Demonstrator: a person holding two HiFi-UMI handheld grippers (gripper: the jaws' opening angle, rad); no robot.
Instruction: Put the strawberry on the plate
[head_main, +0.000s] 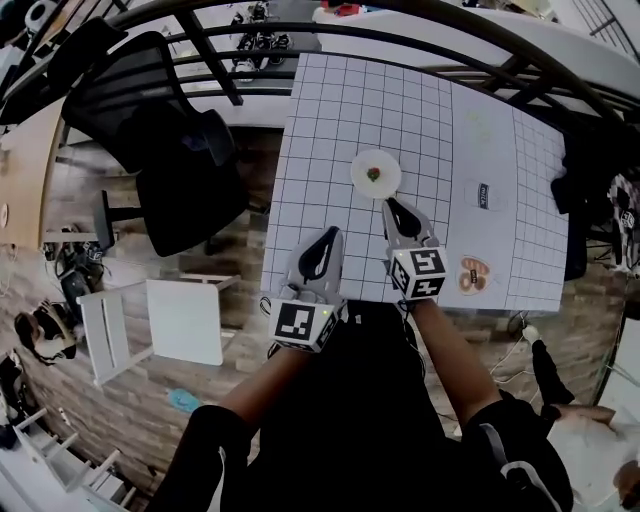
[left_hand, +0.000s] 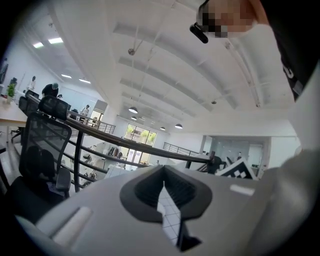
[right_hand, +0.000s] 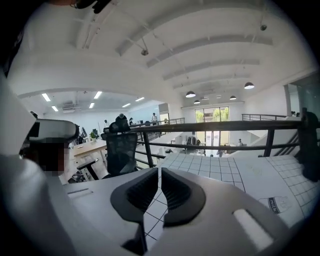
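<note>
A: Worktop (head_main: 330, 100) under a white grid sheet, near the middle of a big open office. Where's the fruit?

B: Strawberry (head_main: 373, 174) sits in the middle of the small white plate (head_main: 358, 172), on the grid. Nothing touches it.

A: Right jaws?

B: Right gripper (right_hand: 159, 172): jaws drawn almost together, only a thin slit between the ribbed pads, grid squares showing through it. Empty. In the head view its tip hangs just short of the plate's near rim, apart from it.

A: Left?

B: Left gripper (left_hand: 163, 182): jaws clenched, tips meeting, nothing held. It hangs further back toward the person, over the near edge of the worktop and left of the right one.

A: Rest of the sheet?

B: Small dark label (head_main: 484, 195) to the right of the plate, round orange sticker (head_main: 474, 275) near the front right corner.

A: Room?

B: Dark railing (head_main: 400, 45) curves behind the worktop, black mesh office chair (head_main: 170, 130) to the left, a white side table (head_main: 185, 320) on the brown floor.

A: Differences between views?

B: Plate and strawberry show only in the head view. The right gripper view looks low across the grid to the railing and chair. The left gripper view tilts up at the vaulted white ceiling (left_hand: 165, 65) and its lamps.
</note>
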